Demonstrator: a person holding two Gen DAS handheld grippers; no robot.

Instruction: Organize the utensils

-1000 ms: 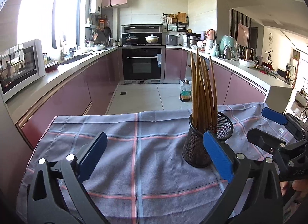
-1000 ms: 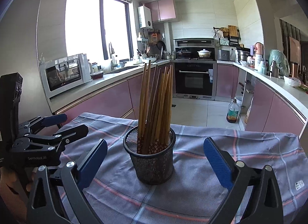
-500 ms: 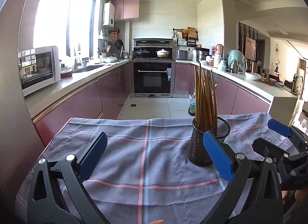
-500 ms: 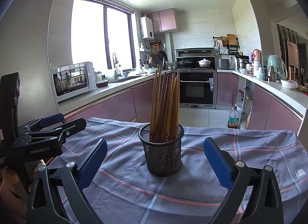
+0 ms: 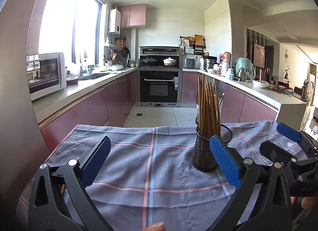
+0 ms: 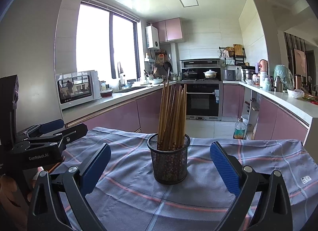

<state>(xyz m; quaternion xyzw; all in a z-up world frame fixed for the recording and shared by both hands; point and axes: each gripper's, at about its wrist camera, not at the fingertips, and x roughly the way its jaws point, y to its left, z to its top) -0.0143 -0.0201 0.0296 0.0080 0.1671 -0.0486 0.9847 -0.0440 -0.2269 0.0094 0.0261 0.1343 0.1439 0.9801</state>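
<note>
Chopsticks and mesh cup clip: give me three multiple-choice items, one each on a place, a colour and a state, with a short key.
1. Where do the chopsticks stand?
A. In the black mesh cup on the checked cloth
B. Flat on the cloth
C. On the kitchen counter

2. What colour are the pads of the right hand-held gripper?
A. Red
B. Blue
C. Yellow

3. What state is the left hand-held gripper in?
A. Shut on a chopstick
B. Shut on the cup
C. Open, holding nothing

Key: 1 A, the sticks rise upright out of the cup on the cloth. 2 B, both pads show blue in the right wrist view. 3 C, its jaws stand wide apart over bare cloth, with the cup beyond its right finger.
</note>
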